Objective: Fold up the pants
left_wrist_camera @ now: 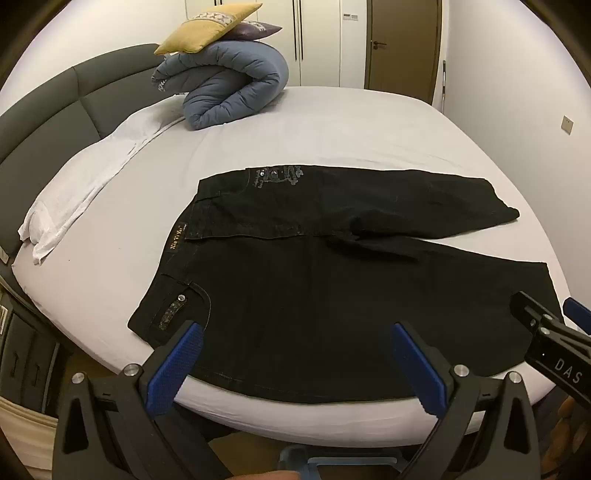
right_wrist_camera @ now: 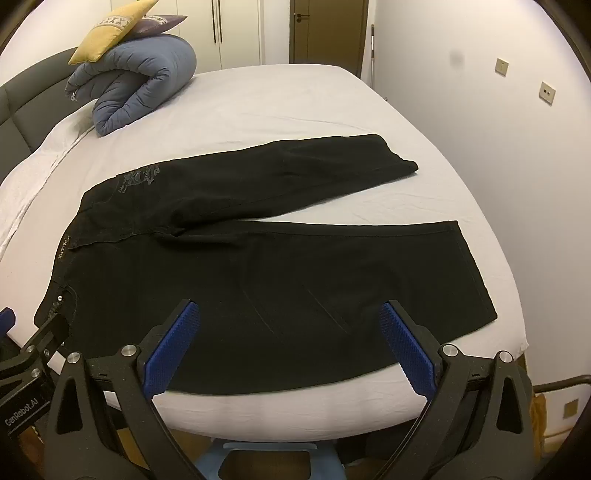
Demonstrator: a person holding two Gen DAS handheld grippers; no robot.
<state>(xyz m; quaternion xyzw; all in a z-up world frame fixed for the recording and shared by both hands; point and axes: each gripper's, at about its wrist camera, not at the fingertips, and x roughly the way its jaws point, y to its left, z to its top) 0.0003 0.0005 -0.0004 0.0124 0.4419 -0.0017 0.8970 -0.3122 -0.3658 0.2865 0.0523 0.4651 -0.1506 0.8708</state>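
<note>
Black pants [left_wrist_camera: 332, 288] lie flat on the bed [left_wrist_camera: 332, 122] (legs apart), both the left gripper [left_wrist_camera: 295, 354] and right gripper [right_wrist_camera: 290, 332] spread, empty.

The pants [left_wrist_camera: 295, 295] are matt black denim. The bed [left_wrist_camera: 351, 122] wears smooth pale cloth. The fingers [right_wrist_camera: 406, 350] carry knurled blue pads on matt black plastic with shiny metal bolts. The quilt [left_wrist_camera: 229, 85] is puffy stitched fabric.

Bare sheet on the bed [right_wrist_camera: 295, 99] lies open from 12 to 3 o'clock of the pants [right_wrist_camera: 258, 280], with a narrow strip between the two legs. At 11 o'clock a rolled duvet [right_wrist_camera: 140, 85] topped by cushions [right_wrist_camera: 110, 33] blocks passage, and a white cloth [left_wrist_camera: 92, 177] lies at 9 o'clock.
</note>
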